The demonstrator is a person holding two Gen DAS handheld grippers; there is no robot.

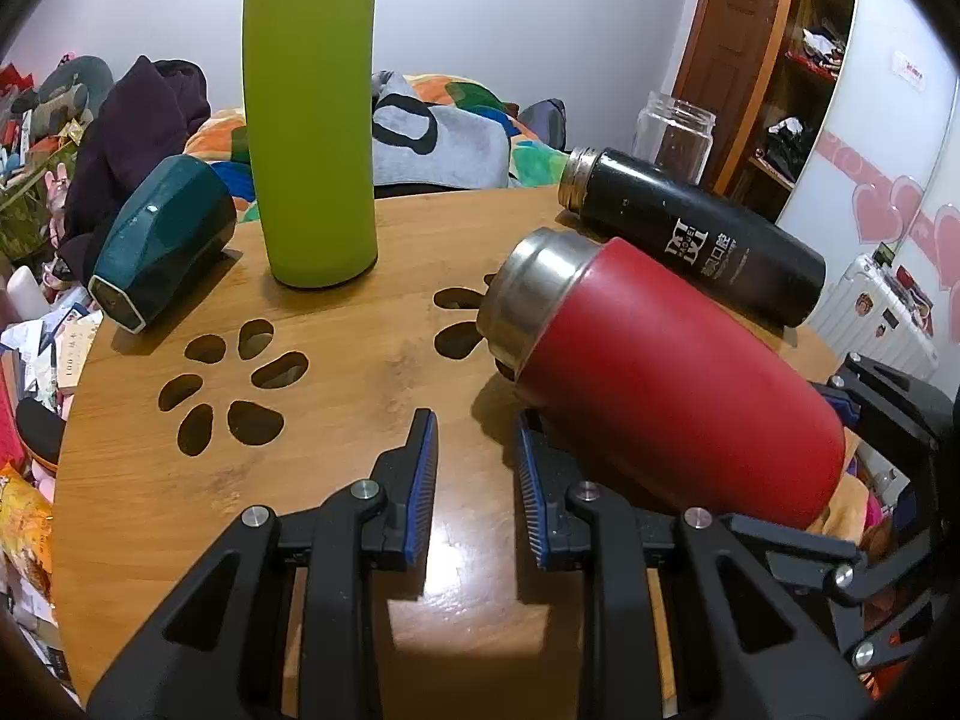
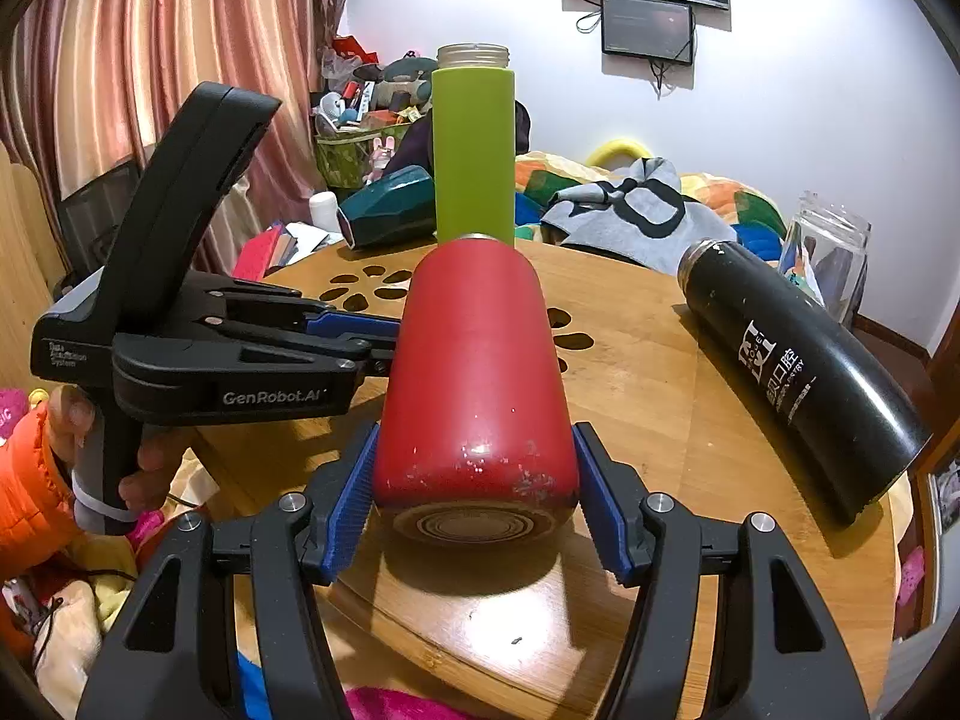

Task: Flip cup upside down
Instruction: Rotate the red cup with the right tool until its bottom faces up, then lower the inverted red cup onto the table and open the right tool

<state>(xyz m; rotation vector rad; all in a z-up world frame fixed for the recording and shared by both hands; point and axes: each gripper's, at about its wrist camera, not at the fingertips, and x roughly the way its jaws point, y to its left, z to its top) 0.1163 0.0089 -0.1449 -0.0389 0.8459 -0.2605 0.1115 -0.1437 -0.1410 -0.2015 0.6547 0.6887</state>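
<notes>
A red cup with a steel rim is held on its side just above the round wooden table, its base towards the right wrist camera. My right gripper is shut on its base end, blue pads against both sides. In the left wrist view the red cup points its steel mouth to the upper left. My left gripper is open and empty, just left of the cup; its right finger lies under the cup's side. The left gripper also shows in the right wrist view.
A tall green bottle stands upright at the back. A black flask lies on its side at the right. A teal cup lies at the left edge. A clear glass jar stands behind. Flower-shaped cutouts pierce the table.
</notes>
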